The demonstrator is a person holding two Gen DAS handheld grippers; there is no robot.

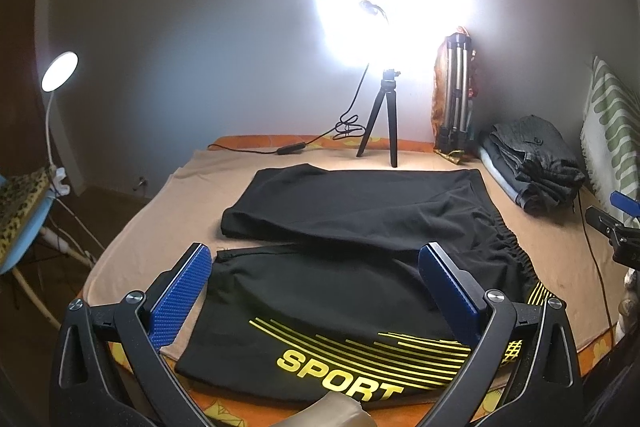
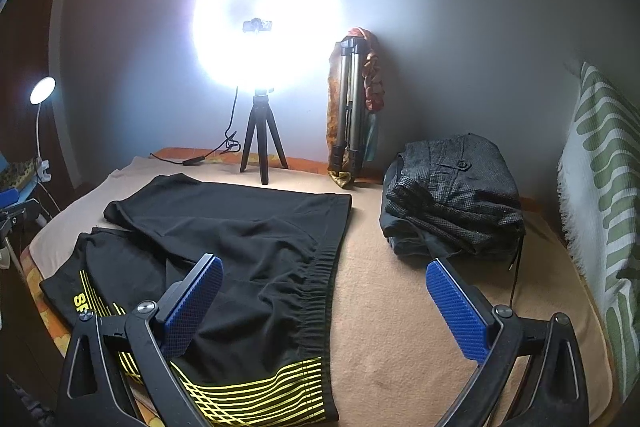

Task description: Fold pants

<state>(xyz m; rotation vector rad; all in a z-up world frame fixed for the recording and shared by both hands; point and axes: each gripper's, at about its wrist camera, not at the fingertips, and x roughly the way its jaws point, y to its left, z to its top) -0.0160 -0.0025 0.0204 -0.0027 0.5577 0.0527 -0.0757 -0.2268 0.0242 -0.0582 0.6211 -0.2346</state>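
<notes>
Black pants (image 1: 352, 219) with yellow stripes and the word SPORT lie spread flat on a beige blanket (image 1: 168, 211); both legs run to the left, and the elastic waistband (image 2: 320, 287) is at the right. My left gripper (image 1: 316, 287) hovers open above the near leg, with nothing between its blue pads. My right gripper (image 2: 324, 303) is open over the waistband end of the pants (image 2: 240, 235), one finger above the cloth and the other above the bare blanket (image 2: 400, 327). The right gripper also shows at the right edge of the left wrist view (image 1: 616, 223).
A bright ring light on a small black tripod (image 1: 380, 115) stands at the far edge, its cable trailing left. A folded silver tripod (image 2: 350, 115) leans on the wall. Folded dark clothes (image 2: 452, 195) are stacked at the right beside a green-patterned cushion (image 2: 600, 187). A clip lamp (image 1: 60, 71) glows at left.
</notes>
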